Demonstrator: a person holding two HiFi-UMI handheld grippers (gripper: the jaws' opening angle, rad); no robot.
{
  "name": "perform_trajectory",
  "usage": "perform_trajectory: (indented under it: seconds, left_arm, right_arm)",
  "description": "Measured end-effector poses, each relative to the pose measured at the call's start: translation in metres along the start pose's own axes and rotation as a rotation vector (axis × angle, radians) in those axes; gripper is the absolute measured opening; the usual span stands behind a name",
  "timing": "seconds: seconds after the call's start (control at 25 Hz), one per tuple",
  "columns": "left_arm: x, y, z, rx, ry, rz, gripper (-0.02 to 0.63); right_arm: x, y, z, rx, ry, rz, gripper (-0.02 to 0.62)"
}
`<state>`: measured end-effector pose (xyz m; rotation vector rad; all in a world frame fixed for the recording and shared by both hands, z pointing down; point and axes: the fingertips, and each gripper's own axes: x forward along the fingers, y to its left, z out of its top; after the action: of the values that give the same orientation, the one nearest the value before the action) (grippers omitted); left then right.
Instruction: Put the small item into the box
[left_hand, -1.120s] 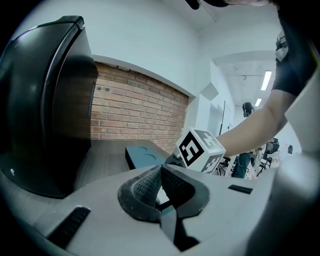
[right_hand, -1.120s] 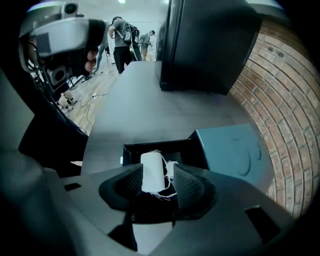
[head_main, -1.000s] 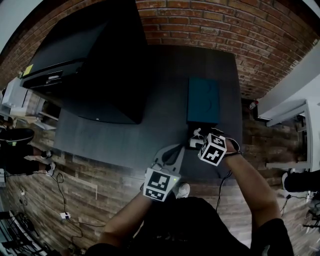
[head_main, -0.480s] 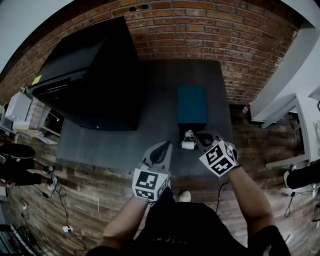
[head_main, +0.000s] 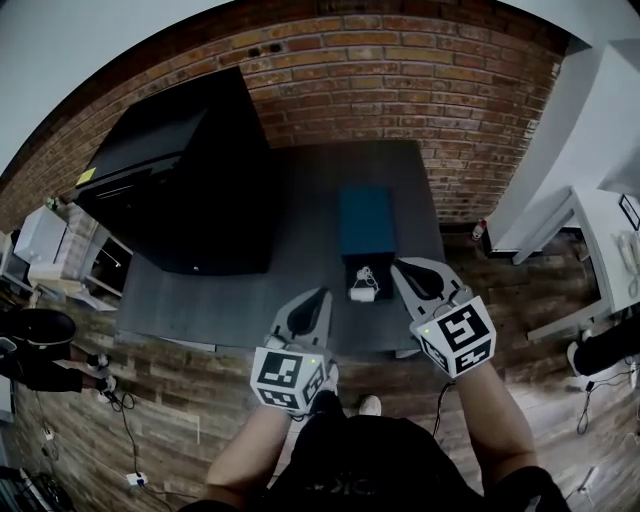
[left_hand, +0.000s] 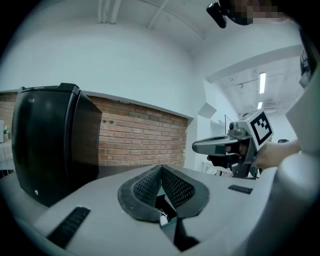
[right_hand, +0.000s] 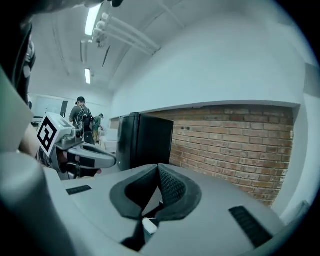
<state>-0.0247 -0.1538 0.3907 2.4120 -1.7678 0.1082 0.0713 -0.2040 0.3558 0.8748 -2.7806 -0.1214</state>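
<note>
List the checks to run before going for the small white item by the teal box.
1. Small item located: ok, it lies on the table at the near end of the box.
2. Item inside box: not ok, it lies outside.
3. Right claw ready to grasp: not ok, jaws shut, nothing between them.
4. Left claw clear of item: ok, shut, empty, apart from it.
5. Box top open: cannot tell.
</note>
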Motion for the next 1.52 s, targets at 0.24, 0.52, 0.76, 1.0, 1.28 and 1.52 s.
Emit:
perform_trajectory:
  seconds: [0.24,0.52,0.76,1.0,1.28,1.52]
  left_arm:
    - [-0.029,-0.008,0.038,0.034,-0.078,-0.011,0.034]
    - [-0.057,-0.011,0.037,0.059,-0.074,-0.081,0.034]
    - [-0.089,0.001,0.017,0.063,-0.028,-0.163,0.034]
    - [-0.118,0.015,-0.004,0.047,0.005,-0.218,0.034]
    - [-0.138,0.026,-0.03,0.021,0.037,-0.27,0.034]
    - [-0.142,0.038,-0.044,0.01,0.054,-0.292,0.034]
  right_arm:
    - [-0.035,0.012,0.027,0.067,-0.101,-0.049,0.018]
    - [-0.047,0.043,0.024,0.139,-0.103,-0.115,0.018]
    - [-0.047,0.082,0.01,0.188,-0.061,-0.198,0.018]
    - [-0.047,0.123,-0.006,0.226,-0.013,-0.25,0.018]
    - [-0.044,0.157,-0.024,0.254,0.025,-0.29,0.018]
    - [-0.035,0.176,-0.038,0.259,0.057,-0.308,0.018]
